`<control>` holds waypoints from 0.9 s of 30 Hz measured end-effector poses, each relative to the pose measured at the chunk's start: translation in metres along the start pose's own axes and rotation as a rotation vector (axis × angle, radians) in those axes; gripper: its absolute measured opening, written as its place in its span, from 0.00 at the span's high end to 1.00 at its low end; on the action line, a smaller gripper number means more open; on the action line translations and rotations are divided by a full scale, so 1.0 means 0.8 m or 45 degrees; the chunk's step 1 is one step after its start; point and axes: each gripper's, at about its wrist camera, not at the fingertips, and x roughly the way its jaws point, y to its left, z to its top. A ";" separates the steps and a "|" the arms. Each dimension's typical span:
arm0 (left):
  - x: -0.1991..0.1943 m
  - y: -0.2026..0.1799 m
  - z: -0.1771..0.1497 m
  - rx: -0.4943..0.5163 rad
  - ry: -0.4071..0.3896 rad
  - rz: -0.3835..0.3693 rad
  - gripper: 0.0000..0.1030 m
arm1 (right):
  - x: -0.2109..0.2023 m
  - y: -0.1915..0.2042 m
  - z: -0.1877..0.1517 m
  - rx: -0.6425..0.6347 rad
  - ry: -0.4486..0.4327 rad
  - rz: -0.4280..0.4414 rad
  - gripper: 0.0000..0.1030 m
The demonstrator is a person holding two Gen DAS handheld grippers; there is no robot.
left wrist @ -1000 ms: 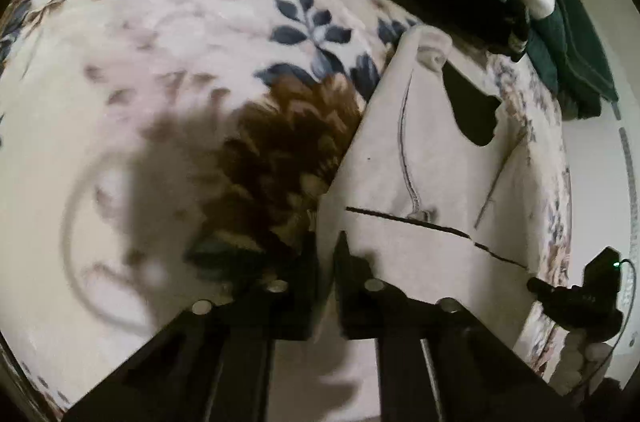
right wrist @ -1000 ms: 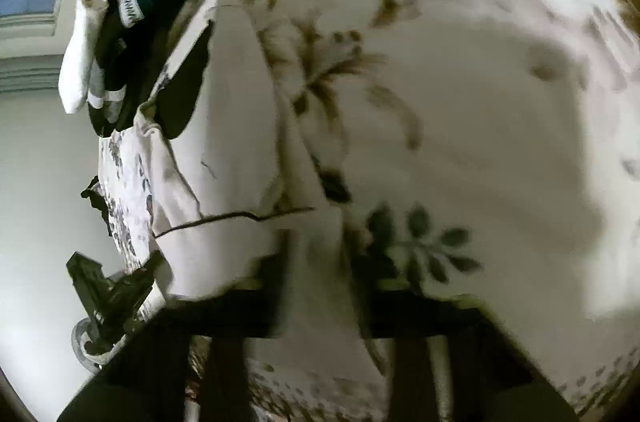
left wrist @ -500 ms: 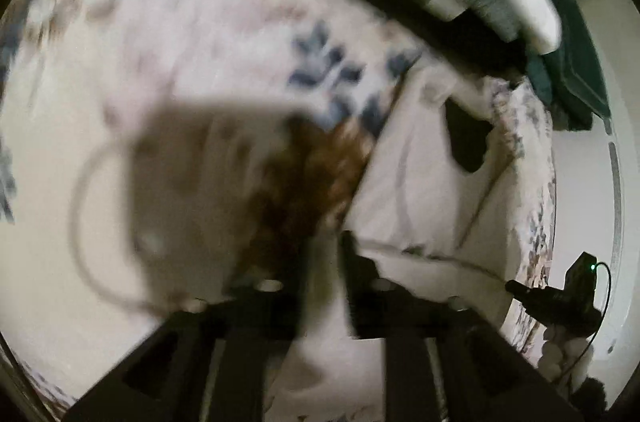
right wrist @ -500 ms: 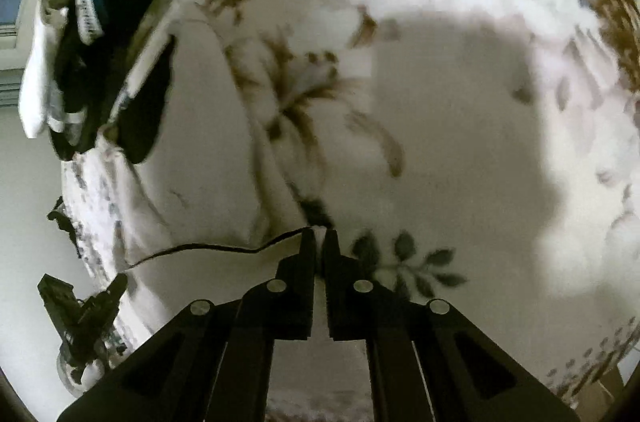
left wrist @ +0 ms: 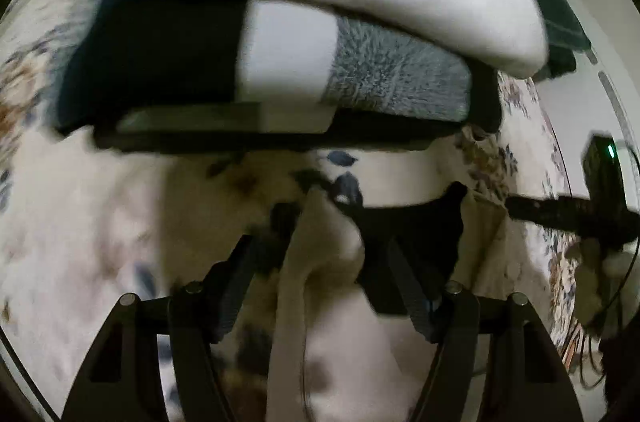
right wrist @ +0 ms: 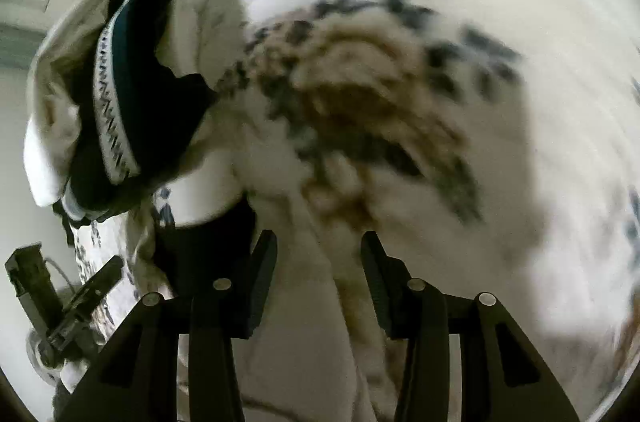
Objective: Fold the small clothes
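A cream garment (left wrist: 332, 334) with a black patch (left wrist: 412, 230) lies on the floral bedspread (left wrist: 100, 230). In the left wrist view my left gripper (left wrist: 320, 254) is open, its jaws wide apart either side of a fold of the cream cloth. In the right wrist view my right gripper (right wrist: 318, 250) is open too, over the edge of the same garment (right wrist: 304, 362). Both views are blurred by motion. The other gripper shows at the frame edge in each view (left wrist: 600, 210) (right wrist: 52, 302).
A stack of folded clothes (left wrist: 280, 54), white on top and dark with a grey fuzzy band below, fills the upper left wrist view just beyond the garment. It shows at the left of the right wrist view (right wrist: 116, 102). A pale wall (right wrist: 24, 222) lies beyond the bed.
Both grippers were shut on the garment's hem and carried it forward toward the clothes stack; now both have opened and let go. The stack looms much closer.
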 end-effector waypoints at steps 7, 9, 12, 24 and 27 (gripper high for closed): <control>0.048 -0.004 0.004 0.092 0.050 0.058 0.92 | 0.050 0.032 0.027 -0.169 0.100 -0.089 0.85; 0.044 -0.006 0.003 0.086 0.028 0.045 0.93 | 0.039 0.031 0.025 -0.134 0.060 -0.058 0.96; 0.014 -0.006 -0.003 0.056 -0.053 0.002 0.94 | 0.008 0.033 0.015 -0.115 -0.012 -0.015 0.96; -0.158 -0.048 -0.106 -0.004 -0.206 -0.103 0.94 | -0.142 0.057 -0.151 -0.116 -0.151 0.103 0.97; -0.181 -0.056 -0.154 -0.033 -0.178 -0.118 0.94 | -0.162 0.056 -0.208 -0.101 -0.139 0.108 0.97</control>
